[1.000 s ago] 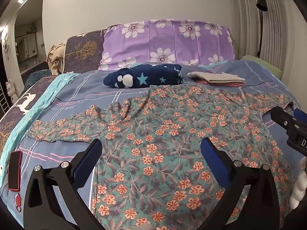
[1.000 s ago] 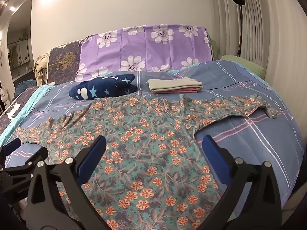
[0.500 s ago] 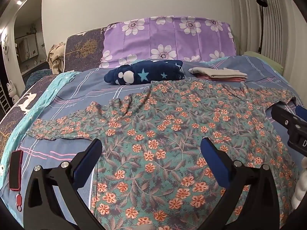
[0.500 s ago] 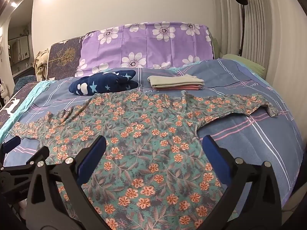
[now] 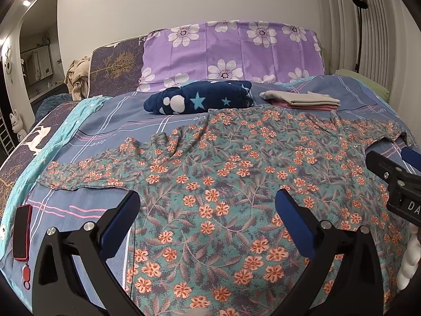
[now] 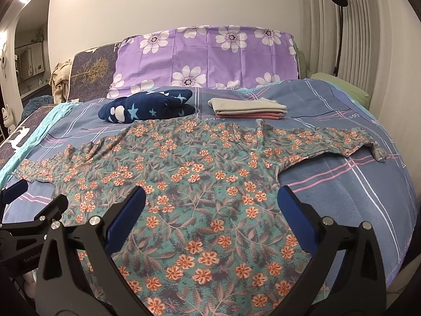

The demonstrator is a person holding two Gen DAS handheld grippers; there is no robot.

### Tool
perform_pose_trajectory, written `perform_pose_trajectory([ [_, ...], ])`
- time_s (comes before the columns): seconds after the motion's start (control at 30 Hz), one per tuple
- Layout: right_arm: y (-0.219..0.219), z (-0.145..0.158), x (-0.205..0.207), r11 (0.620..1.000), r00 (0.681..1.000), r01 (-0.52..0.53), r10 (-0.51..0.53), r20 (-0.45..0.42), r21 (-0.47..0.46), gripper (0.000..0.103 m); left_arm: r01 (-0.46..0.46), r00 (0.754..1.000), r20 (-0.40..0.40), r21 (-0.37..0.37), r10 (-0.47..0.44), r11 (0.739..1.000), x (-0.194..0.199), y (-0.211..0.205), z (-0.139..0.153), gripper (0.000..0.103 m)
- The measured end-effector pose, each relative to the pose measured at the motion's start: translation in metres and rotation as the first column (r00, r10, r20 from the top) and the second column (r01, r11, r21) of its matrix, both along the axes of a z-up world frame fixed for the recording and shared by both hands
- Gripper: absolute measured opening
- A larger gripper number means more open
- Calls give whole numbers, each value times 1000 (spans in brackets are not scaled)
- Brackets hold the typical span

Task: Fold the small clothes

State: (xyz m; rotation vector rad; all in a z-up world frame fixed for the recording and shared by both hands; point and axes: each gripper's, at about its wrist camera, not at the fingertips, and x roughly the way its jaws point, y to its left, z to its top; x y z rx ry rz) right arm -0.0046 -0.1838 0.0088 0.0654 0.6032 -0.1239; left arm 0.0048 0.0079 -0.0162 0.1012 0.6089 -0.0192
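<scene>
A teal long-sleeved top with orange flowers (image 5: 231,173) lies spread flat on the bed, sleeves out to both sides, hem toward me; it also shows in the right wrist view (image 6: 200,173). My left gripper (image 5: 208,210) is open and empty above the lower left part of the top. My right gripper (image 6: 211,205) is open and empty above its lower right part. The right gripper shows at the right edge of the left wrist view (image 5: 394,173), the left gripper at the left edge of the right wrist view (image 6: 31,210).
A blue plaid bedspread (image 6: 355,184) covers the bed. A rolled navy star garment (image 5: 200,100) and a folded beige and pink stack (image 5: 302,100) lie at the back. A purple flowered pillow (image 5: 231,52) stands behind. A red phone (image 5: 22,231) lies at the left.
Both grippers have dropped slightly and drawn back a little over the top. Both stay open. The top has not moved.
</scene>
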Motion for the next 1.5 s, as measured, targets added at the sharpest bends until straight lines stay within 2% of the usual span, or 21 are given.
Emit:
perform_pose_trajectory([
  [0.83,13,-1,4,999,1000,-31,31,-5,-11,101,7,1000,7,-20,-6,1000,0,6,-3,102],
  [1.03,16,-3,5,999,999,-33,33,-8,-13,101,4,999,34,-25,-3,1000,-2,8,-5,102],
  [1.5,21,-7,7,999,999,-33,33,-15,-19,101,19,1000,-3,-34,-19,999,-2,14,-13,102],
])
